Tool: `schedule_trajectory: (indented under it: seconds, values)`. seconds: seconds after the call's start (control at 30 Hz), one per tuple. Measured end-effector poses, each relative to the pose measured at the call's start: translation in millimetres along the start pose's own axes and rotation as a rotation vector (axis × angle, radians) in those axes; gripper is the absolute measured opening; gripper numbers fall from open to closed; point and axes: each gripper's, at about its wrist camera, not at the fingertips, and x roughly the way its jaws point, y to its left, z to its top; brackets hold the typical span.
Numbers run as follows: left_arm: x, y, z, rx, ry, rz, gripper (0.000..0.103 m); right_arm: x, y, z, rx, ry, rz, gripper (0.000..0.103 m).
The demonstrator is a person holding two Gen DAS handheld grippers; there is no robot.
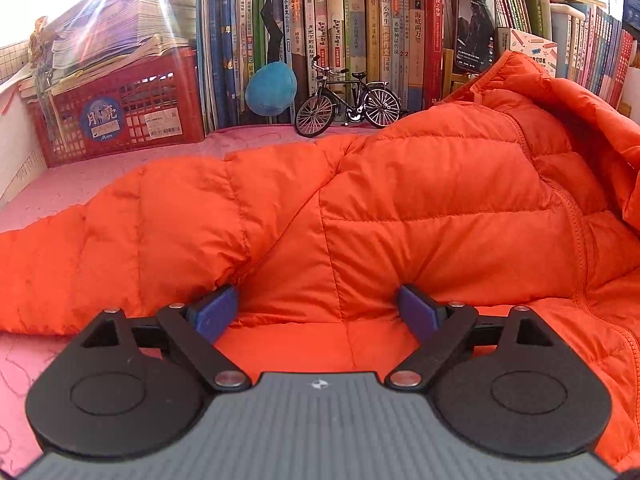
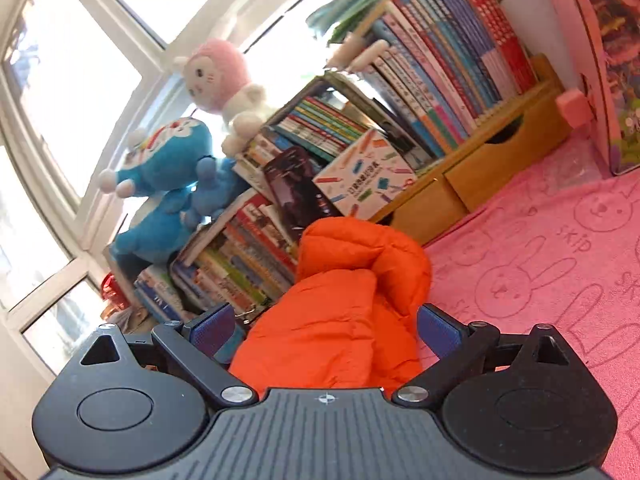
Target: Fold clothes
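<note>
An orange puffer jacket lies spread on a pink cloth, one sleeve stretching to the left. My left gripper is low at the jacket's near edge. Its blue pads stand wide apart with a puffy bulge of the jacket between them, and it is open. In the right wrist view a rolled, bunched part of the jacket rises between the fingers of my right gripper. That gripper is open wide, with a gap between its left pad and the fabric.
Behind the jacket stand a row of books, a model bicycle, a phone and a red crate under stacked papers. A wooden drawer shelf, blue plush and pink plush are by the window.
</note>
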Motion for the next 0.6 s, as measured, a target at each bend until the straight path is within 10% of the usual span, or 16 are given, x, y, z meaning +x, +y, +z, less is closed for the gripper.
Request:
schedule_trajectory:
  seconds: [0.17,0.23,0.3,0.47,0.6]
  values:
    - [1,2,1,-0.008,0.006,-0.001,0.092,64,16,-5,-0.001,0.194,0.054,0.098]
    - [1,2,0,-0.009,0.007,0.0,0.092,65,31,-9,-0.047,0.212,0.039,0.071]
    - [1,1,0,-0.011,0.007,0.0,0.092,54,43,-11,-0.121,0.204,-0.012,0.018]
    - [0,2,0,-0.016,0.007,-0.005,0.093,-8,33,3,-0.269,0.062,-0.187,0.011]
    - [1,3,1,-0.017,0.008,-0.008,0.093,-72,6,26,-0.365,-0.139,-0.497,0.011]
